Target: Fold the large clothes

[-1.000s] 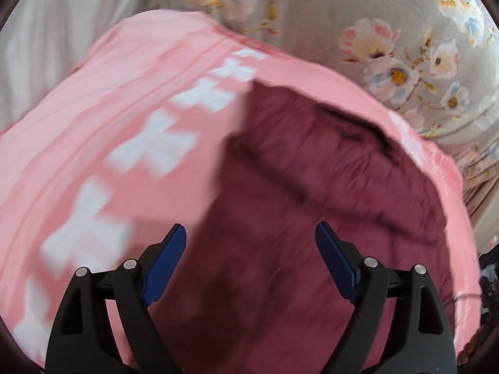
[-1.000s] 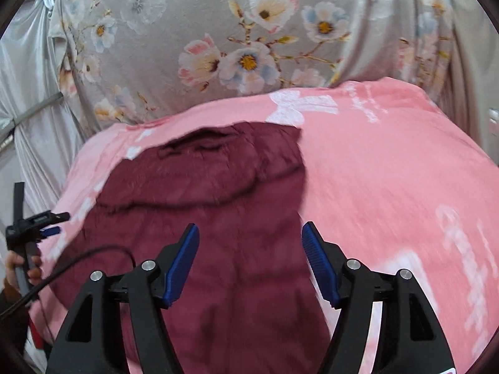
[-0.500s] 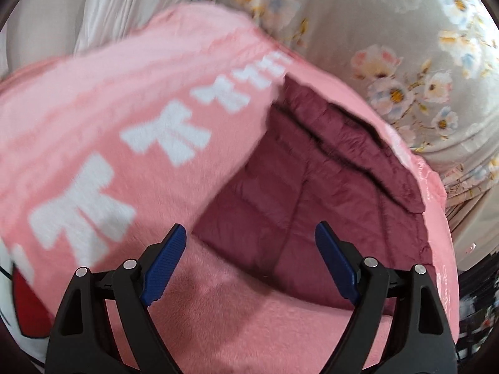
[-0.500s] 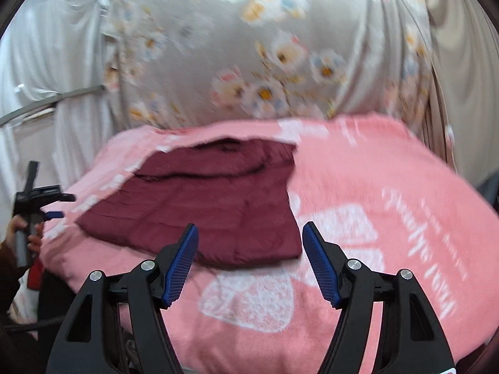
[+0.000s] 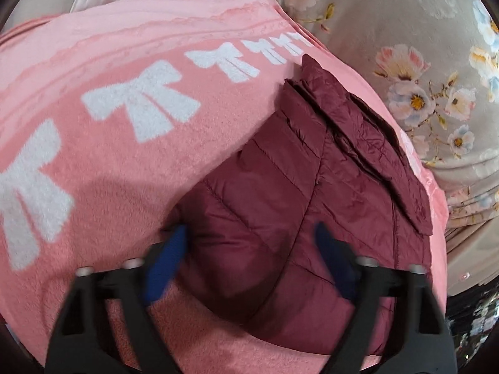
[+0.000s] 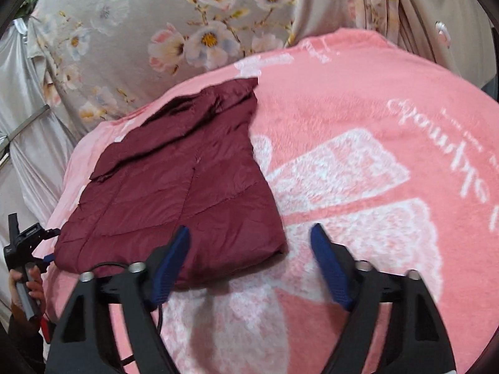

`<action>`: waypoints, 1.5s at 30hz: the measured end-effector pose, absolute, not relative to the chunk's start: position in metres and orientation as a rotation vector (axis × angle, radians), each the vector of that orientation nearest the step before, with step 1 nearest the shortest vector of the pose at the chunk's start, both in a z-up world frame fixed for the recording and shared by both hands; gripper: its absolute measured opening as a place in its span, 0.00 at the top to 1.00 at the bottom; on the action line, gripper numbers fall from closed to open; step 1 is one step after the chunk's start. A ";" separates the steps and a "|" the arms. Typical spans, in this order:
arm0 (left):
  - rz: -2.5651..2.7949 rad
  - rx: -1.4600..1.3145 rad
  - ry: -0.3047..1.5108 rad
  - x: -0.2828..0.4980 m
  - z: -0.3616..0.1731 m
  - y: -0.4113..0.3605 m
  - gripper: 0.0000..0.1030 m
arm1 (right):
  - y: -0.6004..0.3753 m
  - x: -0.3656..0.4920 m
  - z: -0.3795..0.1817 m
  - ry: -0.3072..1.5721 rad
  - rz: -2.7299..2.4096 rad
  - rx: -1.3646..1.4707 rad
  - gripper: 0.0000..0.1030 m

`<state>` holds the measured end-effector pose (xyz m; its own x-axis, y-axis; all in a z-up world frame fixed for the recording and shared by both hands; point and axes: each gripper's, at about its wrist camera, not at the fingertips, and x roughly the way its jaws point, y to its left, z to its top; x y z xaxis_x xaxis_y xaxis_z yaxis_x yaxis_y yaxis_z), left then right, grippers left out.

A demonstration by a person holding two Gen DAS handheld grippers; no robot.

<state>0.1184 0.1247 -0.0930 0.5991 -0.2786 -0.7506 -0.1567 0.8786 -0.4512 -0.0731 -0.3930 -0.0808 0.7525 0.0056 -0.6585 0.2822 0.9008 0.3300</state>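
Observation:
A dark red quilted jacket (image 5: 296, 205) lies folded flat on a pink blanket (image 5: 124, 168) with white bows. It also shows in the right wrist view (image 6: 181, 187), on the blanket's left part. My left gripper (image 5: 249, 249) is open and empty, hovering over the jacket's near edge. My right gripper (image 6: 249, 249) is open and empty, over the jacket's near right corner and the blanket (image 6: 358, 124). The left gripper also shows in the right wrist view (image 6: 31, 243), held by a hand at the jacket's left edge.
A grey flowered curtain (image 6: 187, 31) hangs behind the blanket and shows in the left wrist view (image 5: 421, 62) too. White drapes (image 6: 25, 124) hang at the left. A black cable (image 6: 109, 265) runs near my right gripper.
Both grippers pulled back from the jacket, then came closer over its near edge. The jacket lies folded and has not moved.

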 end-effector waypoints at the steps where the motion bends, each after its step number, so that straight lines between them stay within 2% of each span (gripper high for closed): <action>1: -0.091 -0.509 0.946 0.120 -0.093 0.124 0.65 | -0.392 -0.068 -0.085 0.731 -0.154 0.440 0.49; 2: -0.107 -0.512 0.958 0.122 -0.094 0.123 0.77 | -0.392 -0.065 -0.088 0.746 -0.144 0.450 0.72; 3: -0.131 -0.522 0.966 0.121 -0.093 0.123 0.81 | -0.391 -0.063 -0.087 0.750 -0.131 0.463 0.86; 4: -0.145 -0.529 0.966 0.119 -0.091 0.124 0.88 | -0.388 -0.064 -0.084 0.742 -0.128 0.462 0.92; 6: -0.189 -0.553 0.946 0.109 -0.077 0.130 0.93 | -0.382 -0.073 -0.068 0.713 -0.120 0.426 0.96; 11: -0.338 -0.552 0.845 0.063 -0.017 0.145 0.98 | -0.359 -0.133 0.006 0.582 0.016 0.237 0.97; 15: -0.434 -0.497 0.658 -0.007 0.066 0.167 0.98 | -0.338 -0.200 0.074 0.456 0.105 0.001 0.97; 18: -0.446 -0.465 0.521 -0.033 0.116 0.173 0.98 | -0.344 -0.224 0.122 0.338 0.093 -0.006 0.97; 21: -0.443 -0.445 0.463 -0.015 0.136 0.161 0.97 | -0.362 -0.205 0.139 0.253 0.058 0.071 0.97; 25: -0.337 -0.402 0.527 0.051 0.115 0.132 0.97 | -0.381 -0.127 0.113 0.306 -0.026 0.156 0.97; 32: -0.082 -0.257 0.654 0.159 0.041 0.092 0.96 | -0.389 -0.006 0.047 0.448 -0.188 0.229 0.97; 36: -0.010 -0.227 0.751 0.209 -0.007 0.080 0.95 | -0.389 0.037 0.017 0.519 -0.251 0.229 0.98; 42: 0.053 -0.182 0.816 0.242 -0.046 0.068 0.94 | -0.402 0.078 -0.018 0.620 -0.310 0.273 0.98; 45: 0.109 -0.129 0.822 0.252 -0.056 0.062 0.88 | -0.406 0.089 -0.032 0.668 -0.333 0.276 0.98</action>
<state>0.2522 0.0624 -0.0557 0.6760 0.0465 -0.7354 -0.1463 0.9866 -0.0722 0.0891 -0.4057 -0.0320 0.7359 -0.2114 -0.6433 0.3862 0.9114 0.1422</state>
